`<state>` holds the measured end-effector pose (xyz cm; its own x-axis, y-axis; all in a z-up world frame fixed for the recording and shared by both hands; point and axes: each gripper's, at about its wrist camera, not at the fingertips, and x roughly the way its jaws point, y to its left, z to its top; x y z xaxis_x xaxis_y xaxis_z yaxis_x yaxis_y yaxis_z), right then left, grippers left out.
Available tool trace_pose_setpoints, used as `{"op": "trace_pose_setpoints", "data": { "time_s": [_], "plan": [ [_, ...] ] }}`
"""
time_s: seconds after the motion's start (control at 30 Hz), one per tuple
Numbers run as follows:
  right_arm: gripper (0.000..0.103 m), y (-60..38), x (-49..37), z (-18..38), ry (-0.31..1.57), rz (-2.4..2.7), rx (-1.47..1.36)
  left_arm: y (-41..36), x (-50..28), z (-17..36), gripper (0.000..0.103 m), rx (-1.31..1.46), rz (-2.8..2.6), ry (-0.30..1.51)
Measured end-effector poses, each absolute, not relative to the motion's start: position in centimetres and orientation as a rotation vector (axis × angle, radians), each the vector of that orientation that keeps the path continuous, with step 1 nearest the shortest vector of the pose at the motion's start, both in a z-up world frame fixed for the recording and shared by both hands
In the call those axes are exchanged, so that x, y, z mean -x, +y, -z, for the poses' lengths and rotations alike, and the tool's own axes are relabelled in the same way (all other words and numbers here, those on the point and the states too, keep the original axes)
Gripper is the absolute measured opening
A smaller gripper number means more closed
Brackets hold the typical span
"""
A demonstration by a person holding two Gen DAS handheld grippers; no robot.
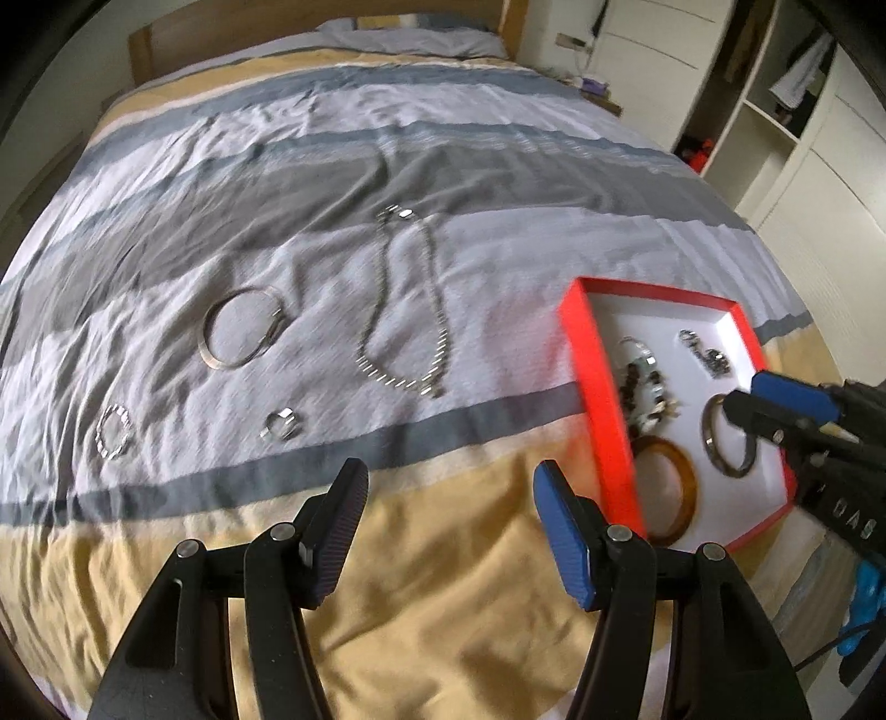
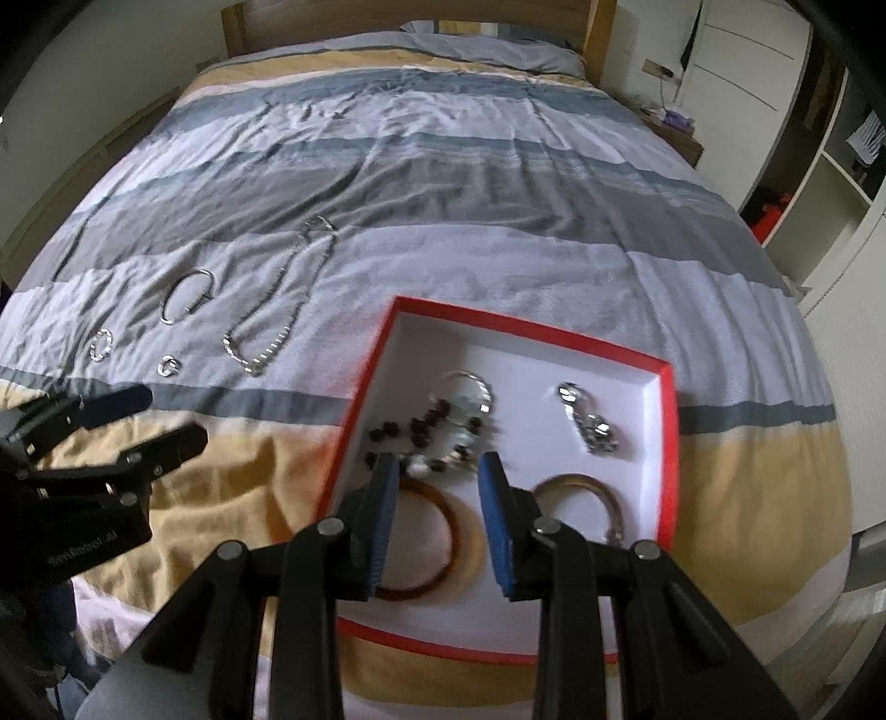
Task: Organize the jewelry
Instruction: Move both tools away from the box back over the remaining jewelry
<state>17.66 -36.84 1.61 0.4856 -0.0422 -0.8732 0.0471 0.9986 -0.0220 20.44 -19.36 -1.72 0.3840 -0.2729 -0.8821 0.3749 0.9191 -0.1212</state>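
A red box (image 1: 601, 387) (image 2: 667, 443) with a white floor lies on the bed. It holds an amber bangle (image 1: 684, 471) (image 2: 451, 523), a metal bangle (image 1: 714, 443) (image 2: 603, 495), a dark bead bracelet (image 1: 637, 382) (image 2: 426, 426) and a small silver piece (image 1: 706, 351) (image 2: 590, 423). On the bedspread lie a silver necklace (image 1: 404, 310) (image 2: 277, 310), a silver bangle (image 1: 238, 332) (image 2: 185, 296), a ring (image 1: 279, 426) (image 2: 168, 365) and a small bracelet (image 1: 113, 440) (image 2: 101, 344). My left gripper (image 1: 451, 493) (image 2: 160, 412) is open and empty left of the box. My right gripper (image 2: 440, 471) (image 1: 745, 399) is open and empty above the box.
The striped bedspread (image 1: 332, 166) covers a wooden bed with a pillow (image 2: 487, 39) at the head. A nightstand (image 2: 675, 130) and white wardrobe shelves (image 2: 830, 166) stand to the right.
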Motion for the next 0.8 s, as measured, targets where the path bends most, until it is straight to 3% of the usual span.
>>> {"op": "trace_pose_setpoints", "data": {
  "time_s": [0.43,0.8],
  "plan": [
    [0.029,-29.1,-20.6,0.0,1.055,-0.166,-0.062,-7.3,-19.6,3.4,0.061,-0.028,0.167,1.154],
    [0.029,-22.2,-24.2,3.2,1.084,-0.292,-0.109,0.5,-23.6,3.7,0.061,0.049,0.057,1.075]
  ]
}}
